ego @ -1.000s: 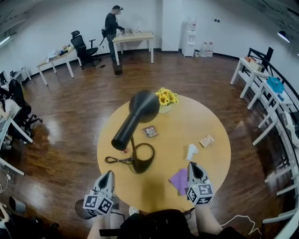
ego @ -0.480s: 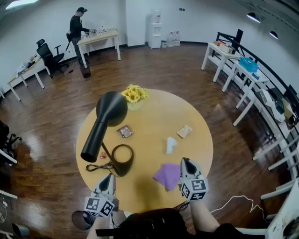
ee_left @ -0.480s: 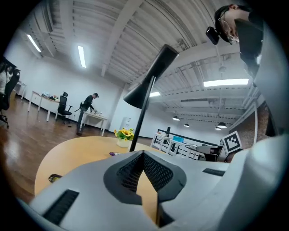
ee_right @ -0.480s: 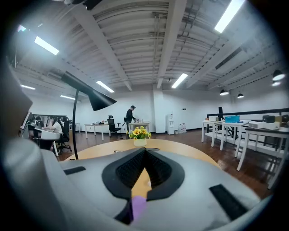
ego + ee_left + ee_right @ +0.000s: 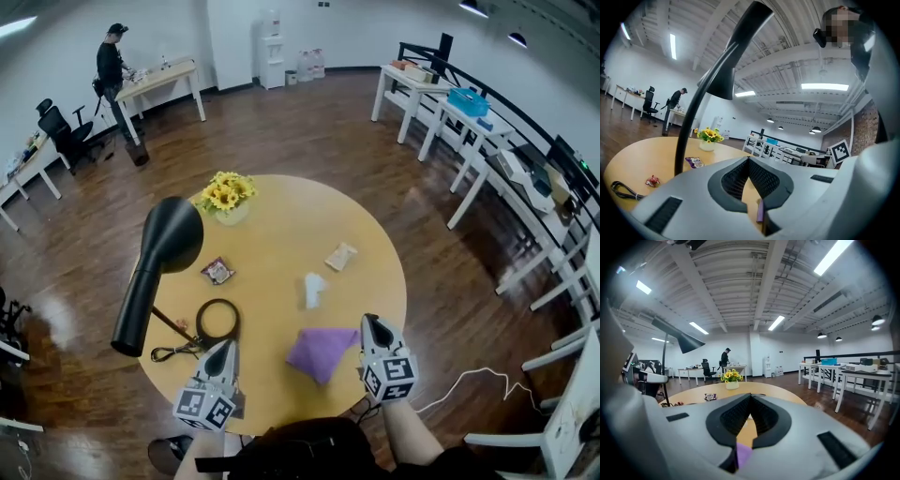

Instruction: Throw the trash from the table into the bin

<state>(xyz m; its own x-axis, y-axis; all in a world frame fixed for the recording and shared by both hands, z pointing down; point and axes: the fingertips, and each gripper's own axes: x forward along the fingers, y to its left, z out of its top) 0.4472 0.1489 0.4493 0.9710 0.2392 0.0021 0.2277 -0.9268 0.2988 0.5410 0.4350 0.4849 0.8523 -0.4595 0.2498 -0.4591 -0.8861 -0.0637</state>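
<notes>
On the round wooden table (image 5: 375, 234) lie a purple paper (image 5: 321, 352), a crumpled white tissue (image 5: 314, 289), a tan wrapper (image 5: 341, 256), a dark snack packet (image 5: 218, 271) and a small red wrapper (image 5: 652, 180). My left gripper (image 5: 223, 351) hovers over the near edge, left of the purple paper, jaws shut and empty. My right gripper (image 5: 373, 325) is just right of the purple paper, also shut and empty. In the left gripper view the gripper (image 5: 749, 160) points across the table; the right gripper (image 5: 751, 397) points toward the flowers. A dark bin (image 5: 167, 454) shows below the table's near left edge.
A black desk lamp (image 5: 157, 270) with its ring base (image 5: 217, 321) and cable stands at the table's left. A pot of yellow flowers (image 5: 224, 193) sits at the far side. White desks line the right wall; a person stands at a far desk (image 5: 159, 79).
The view has swung rightward round the table. Both grippers moved along its near edge; the purple paper, earlier under the right gripper, now lies between the two.
</notes>
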